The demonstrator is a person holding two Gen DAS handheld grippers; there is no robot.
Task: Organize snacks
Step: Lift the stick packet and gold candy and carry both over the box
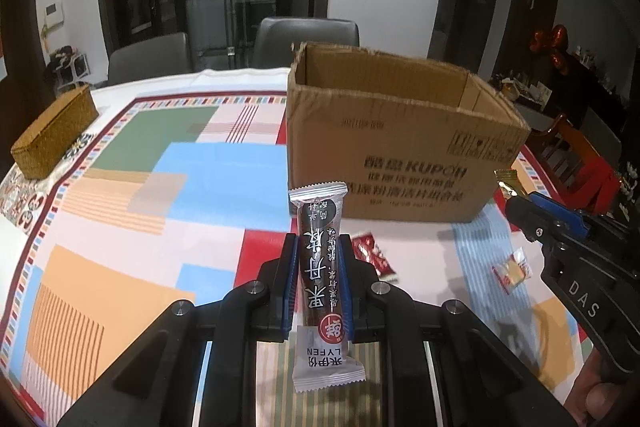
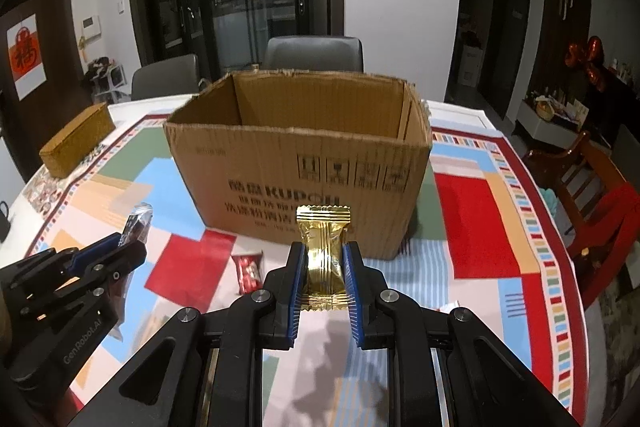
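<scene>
At the far left of your desk (image 1: 120,163), a lidded woven box (image 1: 54,137) sits shut near the edge, so you cannot tell what it holds. Moving right, your left tool (image 1: 319,281) clamps a long dark snack bar (image 1: 320,267) in a silver-ended wrapper, held lengthwise between the blue pads and raised above the patterned cloth. Just beyond it stands the open cardboard box (image 2: 296,163), flaps up; the inner walls you can see are bare, but its floor is hidden from both views. On the cloth in front of the box lies a small red packet (image 2: 248,273). Further right, your right tool (image 2: 323,277) grips a gold foil packet (image 2: 323,259) across its middle, held near the box's front wall. A small clear-and-yellow packet (image 1: 512,269) rests on the desk to the right.
</scene>
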